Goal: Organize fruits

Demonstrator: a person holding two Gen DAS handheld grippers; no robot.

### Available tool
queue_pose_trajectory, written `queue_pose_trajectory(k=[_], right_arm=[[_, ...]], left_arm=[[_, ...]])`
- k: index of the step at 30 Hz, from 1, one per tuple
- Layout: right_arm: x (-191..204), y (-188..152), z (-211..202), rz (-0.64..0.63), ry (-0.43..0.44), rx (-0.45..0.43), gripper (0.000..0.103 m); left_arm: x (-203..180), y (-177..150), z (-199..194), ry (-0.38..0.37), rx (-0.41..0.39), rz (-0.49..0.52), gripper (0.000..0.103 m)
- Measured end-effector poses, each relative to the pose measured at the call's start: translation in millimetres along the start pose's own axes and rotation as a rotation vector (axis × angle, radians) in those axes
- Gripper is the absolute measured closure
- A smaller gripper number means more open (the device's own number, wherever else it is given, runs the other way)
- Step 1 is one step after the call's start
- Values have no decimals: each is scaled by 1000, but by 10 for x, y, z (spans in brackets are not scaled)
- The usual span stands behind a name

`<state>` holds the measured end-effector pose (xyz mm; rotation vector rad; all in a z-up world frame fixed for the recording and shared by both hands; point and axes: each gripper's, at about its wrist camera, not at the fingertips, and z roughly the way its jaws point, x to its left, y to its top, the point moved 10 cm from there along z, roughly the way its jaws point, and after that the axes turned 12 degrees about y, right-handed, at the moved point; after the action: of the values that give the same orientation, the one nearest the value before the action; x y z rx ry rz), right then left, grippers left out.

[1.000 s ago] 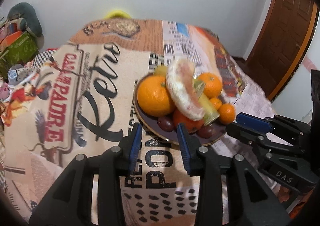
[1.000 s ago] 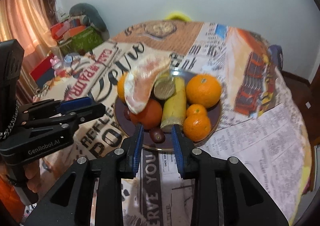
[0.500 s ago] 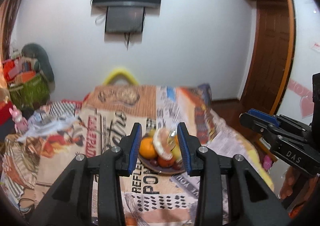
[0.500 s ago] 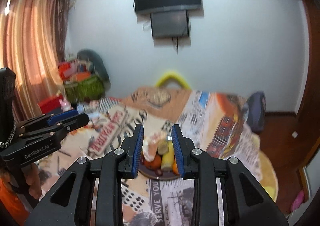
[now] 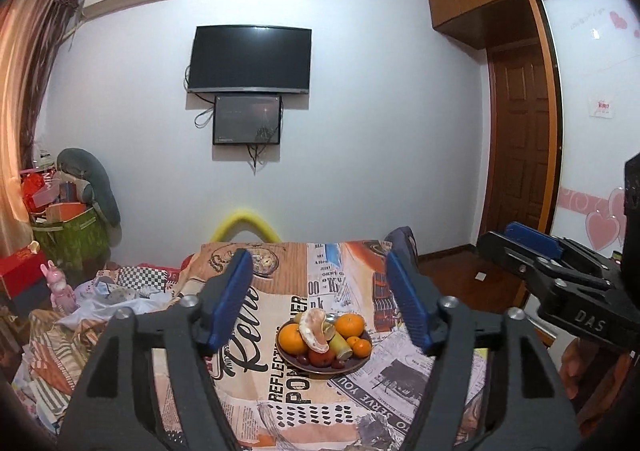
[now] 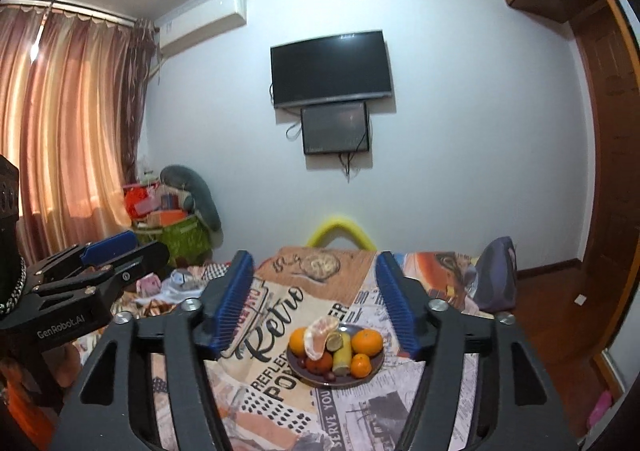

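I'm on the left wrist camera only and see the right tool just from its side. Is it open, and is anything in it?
Observer: The right tool is open wide with nothing between its fingers. The plate of fruit shows through the gap, farther off on the printed cloth.
Operator: Anything on the floor to the right of that cloth?
Observer: Yes, a small pink object lies on the wood floor there, near the frame's edge. I cannot tell what it is.
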<state>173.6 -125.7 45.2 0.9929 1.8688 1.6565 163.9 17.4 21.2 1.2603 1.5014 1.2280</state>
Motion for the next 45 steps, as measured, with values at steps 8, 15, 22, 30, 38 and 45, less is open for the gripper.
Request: queue_pose_trajectory(k=[8,15,22,30,38,45], right_arm=[[44,-28,-27,-17,-37,-13,17],[11,-30,-83,-22,-81,-24,0],[6,-71,-154,-24,-86,-20,0],[11,-76,-166,-25,-89,-19,0],[2,-68,-196,-23,-93,-22,0],[-5,-59,-207,-22,-96,-21,0]], left_arm=[[121,5,-66,33,-19,-28,11],[125,-48,-93,44,-23,-15,5],[112,-88,-85,40,-14,-10,5],[101,-99,-85,35,-13,-11,4],[81,-113,-80,30,-14,-3,3],[79,-114,-79,29,-13,-2,1]])
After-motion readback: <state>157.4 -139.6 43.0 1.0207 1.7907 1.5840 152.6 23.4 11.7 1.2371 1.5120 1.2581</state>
